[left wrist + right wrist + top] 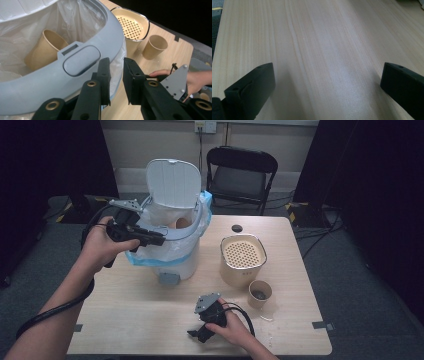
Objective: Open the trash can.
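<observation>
your right gripper [197, 334] rests low on the table [140, 315], jaws wide, nothing between them. your left gripper [116, 75] hovers at the bin [82, 60] rim, jaws narrowly apart and empty. one paper cup [43, 51] lies tilted inside the liner (so that drop looks done). next, fetch the second cup [260, 293] beside the one strainer pot [242, 260].
</observation>
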A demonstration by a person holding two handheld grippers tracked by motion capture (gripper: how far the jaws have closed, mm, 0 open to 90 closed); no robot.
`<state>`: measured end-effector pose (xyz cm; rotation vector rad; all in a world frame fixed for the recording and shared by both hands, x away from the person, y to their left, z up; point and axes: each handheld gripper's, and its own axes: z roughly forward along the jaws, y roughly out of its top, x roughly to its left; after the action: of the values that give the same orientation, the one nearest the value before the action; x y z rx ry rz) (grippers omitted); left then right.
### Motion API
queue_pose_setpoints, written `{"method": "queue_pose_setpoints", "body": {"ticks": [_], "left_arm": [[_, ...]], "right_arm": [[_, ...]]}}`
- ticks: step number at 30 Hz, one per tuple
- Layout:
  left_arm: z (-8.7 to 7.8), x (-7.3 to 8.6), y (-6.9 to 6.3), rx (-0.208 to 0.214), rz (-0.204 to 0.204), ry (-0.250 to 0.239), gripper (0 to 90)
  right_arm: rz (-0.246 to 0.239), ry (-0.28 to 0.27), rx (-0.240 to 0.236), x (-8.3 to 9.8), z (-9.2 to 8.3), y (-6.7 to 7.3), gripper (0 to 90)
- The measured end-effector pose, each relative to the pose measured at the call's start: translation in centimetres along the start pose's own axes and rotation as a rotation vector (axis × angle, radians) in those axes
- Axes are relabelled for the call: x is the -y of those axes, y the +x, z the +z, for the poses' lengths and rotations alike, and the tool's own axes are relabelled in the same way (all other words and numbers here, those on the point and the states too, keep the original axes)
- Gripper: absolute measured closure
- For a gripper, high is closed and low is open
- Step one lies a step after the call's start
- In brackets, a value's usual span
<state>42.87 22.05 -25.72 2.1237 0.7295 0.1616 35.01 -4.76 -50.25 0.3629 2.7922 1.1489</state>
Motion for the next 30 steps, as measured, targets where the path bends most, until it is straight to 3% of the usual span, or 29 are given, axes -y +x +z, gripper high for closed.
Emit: {"method": "queue_pose_setpoints", "body": {"ticks": [4,8,17,23,30], "left_arm": [[0.0,0.8,0.0,-0.002,0.028,-0.013,70.3],[0.1,1.5,0.1,0.011,0.008,-0.02,67.7],[1.1,2.7,-0.1,0.023,0.008,0.005,58.9],[1.7,3.6,-0.1,0.029,-0.009,0.011,46.6],[2.3,4.8,0.0,0.029,0.004,0.026,36.8]], "right_arm": [[0.0,0.0,0.0,0.0,0.0,0.0,0.0],[0.002,0.0,-0.001,0.0,0.0,0.0,0.0],[0.0,-0.002,-0.002,0.0,0.0,0.0,0.0],[0.0,-0.003,0.0,0.0,0.0,0.0,0.0],[0.0,-0.002,0.001,0.0,0.0,0.0,0.0]]}}
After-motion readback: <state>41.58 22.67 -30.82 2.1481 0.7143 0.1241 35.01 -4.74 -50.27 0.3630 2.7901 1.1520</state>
